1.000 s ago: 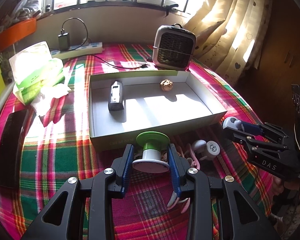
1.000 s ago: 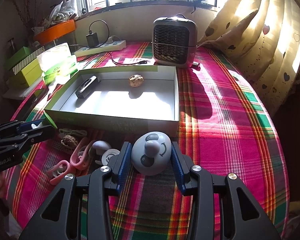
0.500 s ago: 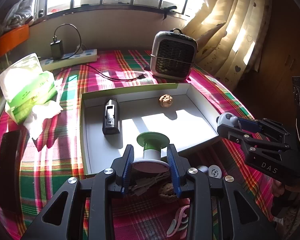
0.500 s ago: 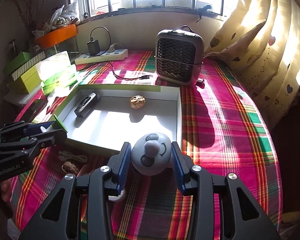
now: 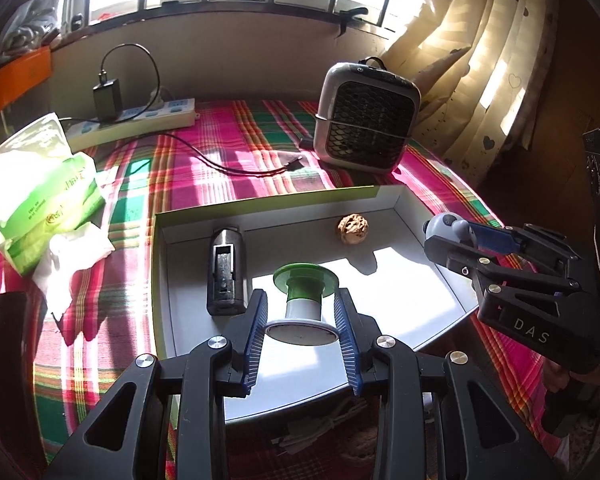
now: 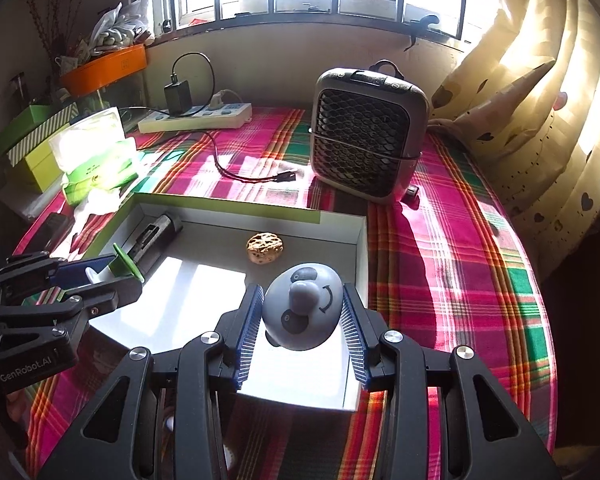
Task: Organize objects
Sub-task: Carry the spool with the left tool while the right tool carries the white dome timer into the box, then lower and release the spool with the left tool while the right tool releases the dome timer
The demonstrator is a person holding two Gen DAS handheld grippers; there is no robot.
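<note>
My left gripper [image 5: 302,322] is shut on a green-and-white spool [image 5: 303,300] and holds it above the near part of the shallow white box [image 5: 384,196]. My right gripper [image 6: 302,320] is shut on a grey koala-face toy [image 6: 305,310] and holds it over the box's [image 6: 362,248] right side. A black rectangular gadget [image 5: 225,270] and a walnut [image 5: 353,229] lie inside the box. The right gripper with the toy also shows in the left wrist view [image 5: 454,232]; the left gripper shows in the right wrist view [image 6: 100,276].
A small heater [image 6: 366,138] stands behind the box, with a power strip and charger [image 6: 196,114] and a loose cable [image 6: 244,174]. A green tissue pack [image 5: 40,188] and a dark phone [image 5: 8,340] lie at the left. A cord and small items [image 5: 328,428] lie before the box.
Both grippers have risen and moved forward with their objects, from the tablecloth in front of the box to above its inside.
</note>
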